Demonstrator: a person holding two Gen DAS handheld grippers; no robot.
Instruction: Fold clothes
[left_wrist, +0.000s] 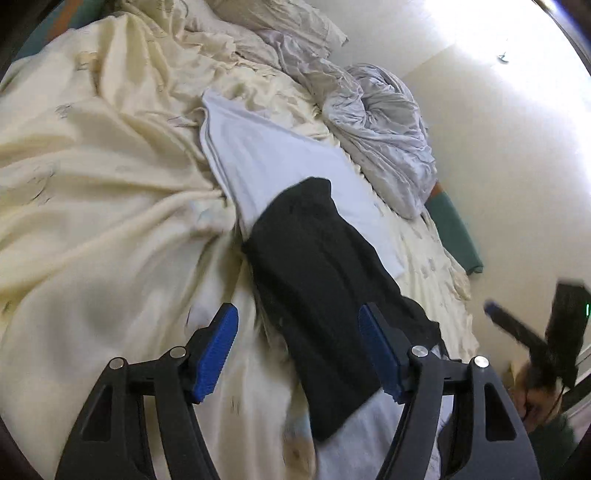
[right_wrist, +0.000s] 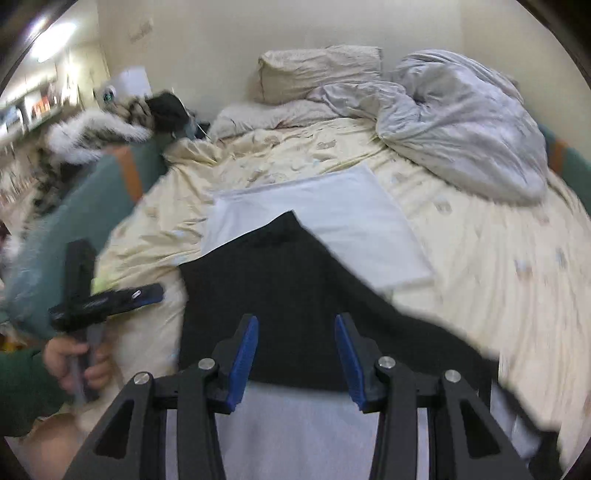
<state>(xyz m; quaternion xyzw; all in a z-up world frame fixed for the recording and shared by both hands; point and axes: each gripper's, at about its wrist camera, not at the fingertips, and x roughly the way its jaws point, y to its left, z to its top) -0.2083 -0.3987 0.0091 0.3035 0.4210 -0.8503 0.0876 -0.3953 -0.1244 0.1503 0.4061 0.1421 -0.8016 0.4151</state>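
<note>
A black garment (left_wrist: 314, 280) (right_wrist: 280, 280) lies flat on the cream bedsheet (left_wrist: 92, 221). Its far corner overlaps a folded white garment (left_wrist: 269, 158) (right_wrist: 332, 221), and its near edge lies over a pale grey cloth (right_wrist: 295, 424). My left gripper (left_wrist: 299, 350) hovers over the black garment's near part, open, with nothing between its blue pads. My right gripper (right_wrist: 295, 362) stands open above the garment's near edge, pads apart and pressing on nothing. In the right wrist view a hand (right_wrist: 77, 358) holds the left gripper (right_wrist: 107, 299) at the left. The left wrist view shows the right gripper (left_wrist: 517, 325) blurred at the right.
A crumpled grey duvet (right_wrist: 461, 129) (left_wrist: 380, 147) lies at the bed's far right, with pillows (right_wrist: 317, 70) at the head against the wall. A teal padded bed side (right_wrist: 99, 195) (left_wrist: 458, 232) runs along the bed. A furry black-and-white heap (right_wrist: 103, 129) sits beyond it.
</note>
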